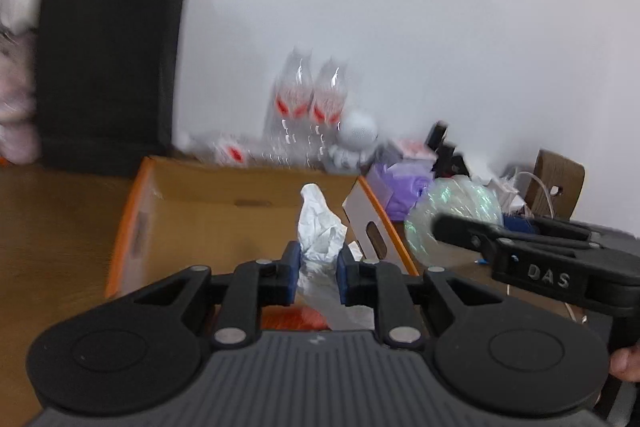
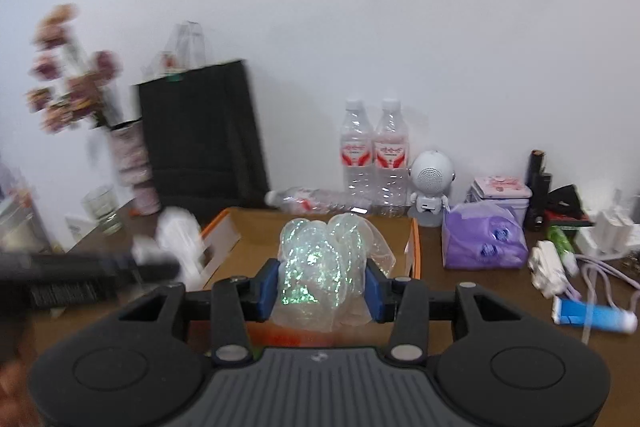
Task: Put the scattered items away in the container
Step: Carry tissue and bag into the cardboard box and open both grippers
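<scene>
Clamping a crumpled white plastic bag point(image 1: 320, 231) between its blue pads, the left gripper point(image 1: 318, 277) is held above the near edge of the open cardboard box point(image 1: 132, 223), with the bag standing up out of the jaws. A bundle of iridescent film point(image 2: 320, 259) is pinched in the right gripper point(image 2: 323, 285) over the same box. Beside the box, on the brown table point(image 2: 480, 291), a purple tissue pack point(image 2: 484, 243) is seen. Farther back, two upright water bottles point(image 2: 374, 155), a white robot-shaped speaker point(image 2: 432, 183) and a black bag point(image 2: 204, 135) are lined against the wall.
</scene>
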### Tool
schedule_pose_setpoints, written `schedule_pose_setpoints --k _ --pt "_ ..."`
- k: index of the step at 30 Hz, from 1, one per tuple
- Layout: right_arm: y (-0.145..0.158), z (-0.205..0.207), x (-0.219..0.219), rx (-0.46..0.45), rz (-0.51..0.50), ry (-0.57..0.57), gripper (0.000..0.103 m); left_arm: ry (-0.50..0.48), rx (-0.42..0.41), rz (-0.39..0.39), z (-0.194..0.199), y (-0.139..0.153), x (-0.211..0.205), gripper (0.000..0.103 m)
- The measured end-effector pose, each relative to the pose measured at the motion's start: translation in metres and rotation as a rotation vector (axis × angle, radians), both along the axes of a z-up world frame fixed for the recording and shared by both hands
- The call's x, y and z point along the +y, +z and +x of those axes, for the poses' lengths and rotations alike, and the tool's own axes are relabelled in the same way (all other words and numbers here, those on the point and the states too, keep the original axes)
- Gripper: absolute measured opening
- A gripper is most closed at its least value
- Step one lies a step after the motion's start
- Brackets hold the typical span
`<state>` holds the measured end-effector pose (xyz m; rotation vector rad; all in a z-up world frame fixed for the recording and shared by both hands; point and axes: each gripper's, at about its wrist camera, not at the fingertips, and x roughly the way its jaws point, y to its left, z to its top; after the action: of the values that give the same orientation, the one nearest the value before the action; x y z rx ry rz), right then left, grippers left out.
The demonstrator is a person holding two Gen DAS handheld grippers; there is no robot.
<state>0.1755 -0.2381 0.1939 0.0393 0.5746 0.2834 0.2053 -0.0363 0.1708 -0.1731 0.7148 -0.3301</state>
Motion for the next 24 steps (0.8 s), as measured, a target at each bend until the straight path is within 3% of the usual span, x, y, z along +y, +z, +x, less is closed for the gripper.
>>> schedule_pose_setpoints --k 5,9,14,17,20,24 --pt "-0.024 0.136 0.010 0.243 -0.057 -0.018 0.042 0.049 0.221 0.055 0.120 -0.054 -0.023 0.019" --pt "-0.069 0.200 0.014 0.396 -0.071 -0.023 0.042 0.074 0.308 0.089 0.166 -0.102 -0.029 0.019" --pt "-0.114 0.235 0.024 0.459 -0.143 -0.038 0.043 0.058 0.323 0.065 0.192 -0.126 -0.037 0.023" --pt "-0.125 0.245 0.024 0.467 -0.168 -0.053 0.045 0.057 0.334 0.065 0.202 -0.131 -0.035 0.033" --pt "-0.128 0.252 0.016 0.489 -0.143 -0.061 0.052 0.065 0.333 0.046 0.206 -0.127 -0.027 0.045" --pt "-0.114 0.251 0.007 0.470 -0.104 -0.063 0.064 0.077 0.289 0.019 0.201 -0.105 -0.016 0.071"
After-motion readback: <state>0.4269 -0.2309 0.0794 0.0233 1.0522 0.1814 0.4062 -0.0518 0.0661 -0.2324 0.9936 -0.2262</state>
